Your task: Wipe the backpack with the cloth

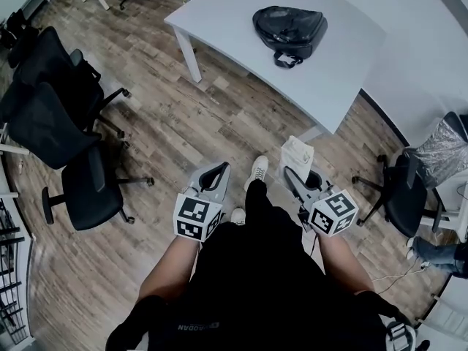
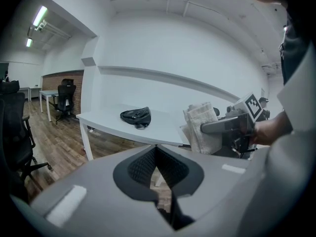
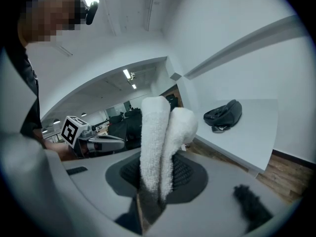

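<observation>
A black backpack (image 1: pixel 290 33) lies on the white table (image 1: pixel 241 20) ahead; it also shows small in the left gripper view as the backpack (image 2: pixel 136 116) and in the right gripper view as the backpack (image 3: pixel 223 114). My right gripper (image 1: pixel 298 172) is shut on a folded white cloth (image 1: pixel 297 157), which stands up between its jaws as the cloth (image 3: pixel 162 144). My left gripper (image 1: pixel 214 178) is shut and holds nothing, its jaws pressed together. Both grippers hang over the wooden floor, well short of the table.
Black office chairs (image 1: pixel 55 115) stand at the left, and another chair (image 1: pixel 406 189) at the right near a second person's leg (image 1: pixel 439 253). The table's white leg (image 1: pixel 188 53) and near edge face me. My own shoes (image 1: pixel 256 170) are on the floor between the grippers.
</observation>
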`<action>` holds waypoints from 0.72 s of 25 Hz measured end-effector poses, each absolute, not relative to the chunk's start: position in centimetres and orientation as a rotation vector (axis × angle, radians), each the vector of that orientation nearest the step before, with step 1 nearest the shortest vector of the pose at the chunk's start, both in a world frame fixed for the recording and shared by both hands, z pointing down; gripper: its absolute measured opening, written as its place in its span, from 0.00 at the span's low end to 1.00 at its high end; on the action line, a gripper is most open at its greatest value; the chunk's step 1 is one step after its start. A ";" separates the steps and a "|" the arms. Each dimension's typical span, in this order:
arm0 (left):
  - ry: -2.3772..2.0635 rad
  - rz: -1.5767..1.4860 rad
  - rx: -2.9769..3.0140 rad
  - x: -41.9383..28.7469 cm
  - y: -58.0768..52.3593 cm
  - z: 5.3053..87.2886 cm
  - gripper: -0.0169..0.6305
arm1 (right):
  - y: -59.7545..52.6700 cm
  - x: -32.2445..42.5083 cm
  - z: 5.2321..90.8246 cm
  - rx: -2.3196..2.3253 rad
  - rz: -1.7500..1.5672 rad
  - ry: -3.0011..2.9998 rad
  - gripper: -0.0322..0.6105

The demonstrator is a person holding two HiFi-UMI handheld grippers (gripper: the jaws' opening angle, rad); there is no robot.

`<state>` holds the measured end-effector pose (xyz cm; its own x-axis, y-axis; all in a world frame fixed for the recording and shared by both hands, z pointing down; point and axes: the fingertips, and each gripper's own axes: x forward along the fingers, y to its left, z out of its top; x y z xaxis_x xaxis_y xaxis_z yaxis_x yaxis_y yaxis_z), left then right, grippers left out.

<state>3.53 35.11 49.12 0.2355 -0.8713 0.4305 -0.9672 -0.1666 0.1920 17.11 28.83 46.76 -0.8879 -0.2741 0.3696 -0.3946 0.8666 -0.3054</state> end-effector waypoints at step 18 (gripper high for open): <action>-1.625 0.352 2.047 0.3 24.1 51.5 0.04 | 16.9 13.0 49.6 0.528 0.676 -2.699 0.19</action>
<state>0.34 24.09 51.52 0.2547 -0.8324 0.4923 -0.9615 -0.1633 0.2212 13.03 16.85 49.60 -0.8847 -0.2742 0.3770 -0.4195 0.8209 -0.3874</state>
